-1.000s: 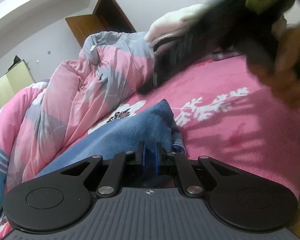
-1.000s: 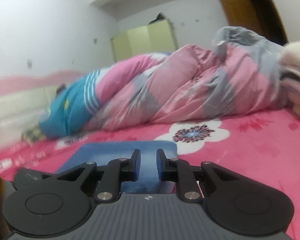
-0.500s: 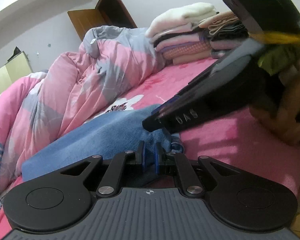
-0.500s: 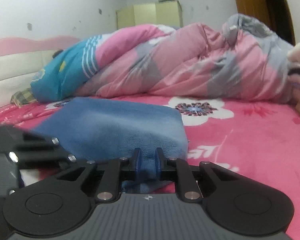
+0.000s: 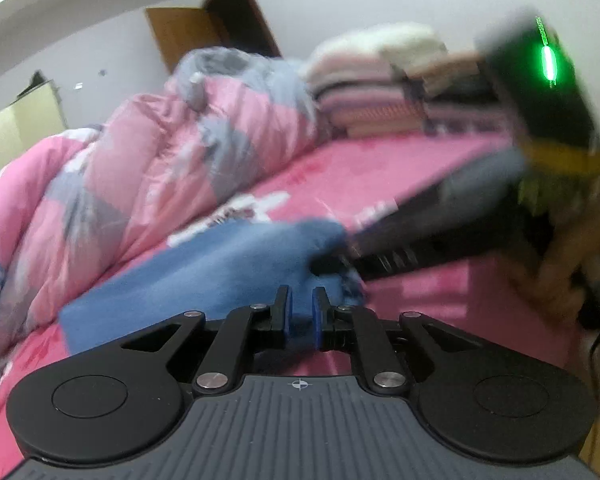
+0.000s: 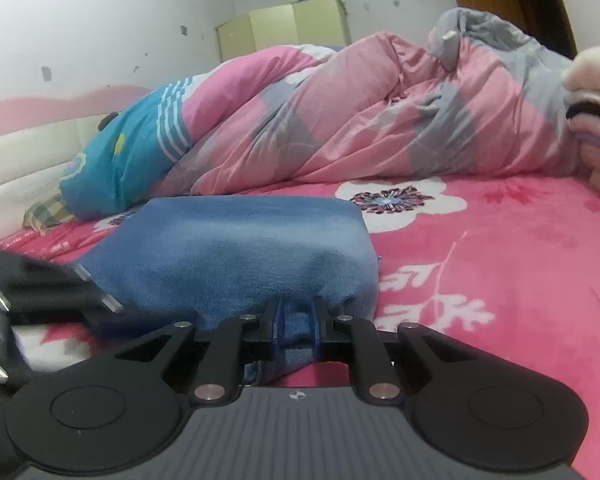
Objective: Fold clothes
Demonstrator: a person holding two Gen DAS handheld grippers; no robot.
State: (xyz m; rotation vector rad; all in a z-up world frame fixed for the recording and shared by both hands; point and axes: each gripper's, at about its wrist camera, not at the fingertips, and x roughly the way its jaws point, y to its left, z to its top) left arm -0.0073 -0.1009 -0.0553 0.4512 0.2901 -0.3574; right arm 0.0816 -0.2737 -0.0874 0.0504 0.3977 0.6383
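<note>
both hand-held grippers work the near edge of the blue cloth. right gripper has its jaws nearly closed with a bunch of blue cloth pinched between the pads. left gripper stands a little apart at the jaws, blue showing in the gap, but that view is smeared and i cannot tell whether it truly grips or only sits against the cloth.

largest to smallest: the bed, pink with white flowers, carries everything. a pink and grey quilt is heaped along the far side. a stack of folded clothes sits at the far corner, well apart from the work. the cloth lies flat near the front edge of the bed, already looking doubled over, its near edge lifted where the right gripper holds it.

by my reading this is a fold in progress, both near corners taken up. the next move would call for lifting them together and carrying them evenly over to the far edge, so the layers do not skew.

the cloth's underside and layer count are hidden; the left gripper is a dark blur at the right view's left edge.
</note>
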